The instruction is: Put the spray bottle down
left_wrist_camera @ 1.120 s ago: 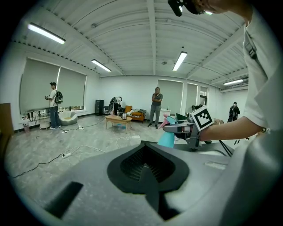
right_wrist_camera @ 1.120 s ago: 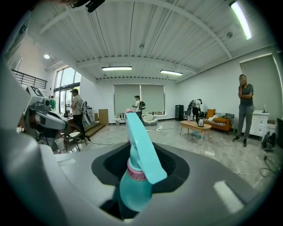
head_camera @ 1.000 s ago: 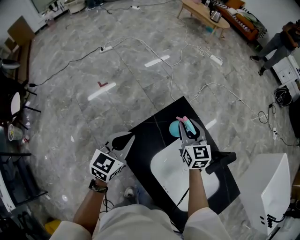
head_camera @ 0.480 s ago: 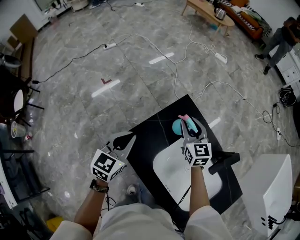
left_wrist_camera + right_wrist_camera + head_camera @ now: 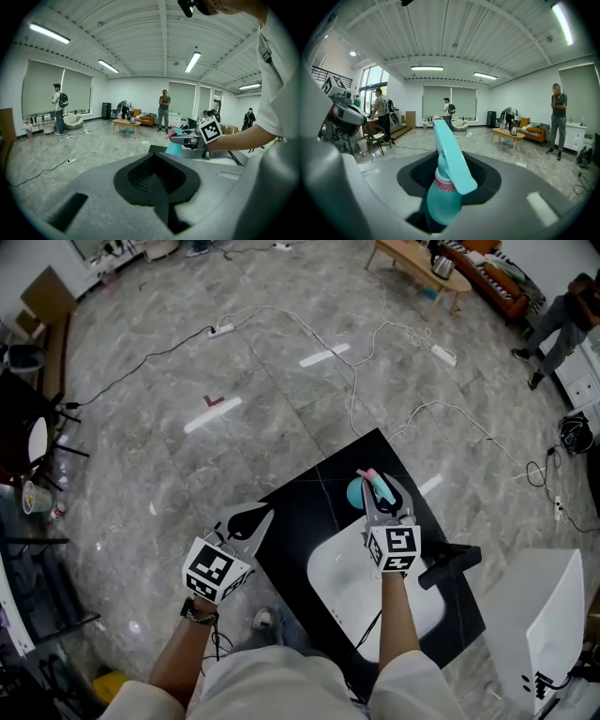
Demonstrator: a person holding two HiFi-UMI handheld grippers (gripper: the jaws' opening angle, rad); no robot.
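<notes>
A teal spray bottle [image 5: 355, 493] with a pink nozzle hangs over the far part of a black table [image 5: 298, 514], beside a white basin [image 5: 328, 585]. My right gripper [image 5: 382, 495] is shut on the bottle's neck. In the right gripper view the bottle [image 5: 442, 199] stands between the jaws with its trigger head pointing away and its base hidden. My left gripper [image 5: 246, 520] is off the table's left edge, above the floor, shut and holding nothing. The left gripper view shows its closed pads [image 5: 157, 179], with the bottle [image 5: 175, 149] and the right gripper [image 5: 188, 139] further right.
A black faucet-like handle [image 5: 448, 564] lies right of the basin. A white cabinet [image 5: 534, 615] stands at the lower right. Cables and power strips [image 5: 439, 356] cross the grey floor. A wooden coffee table [image 5: 412, 262] and a person [image 5: 562, 315] are far off.
</notes>
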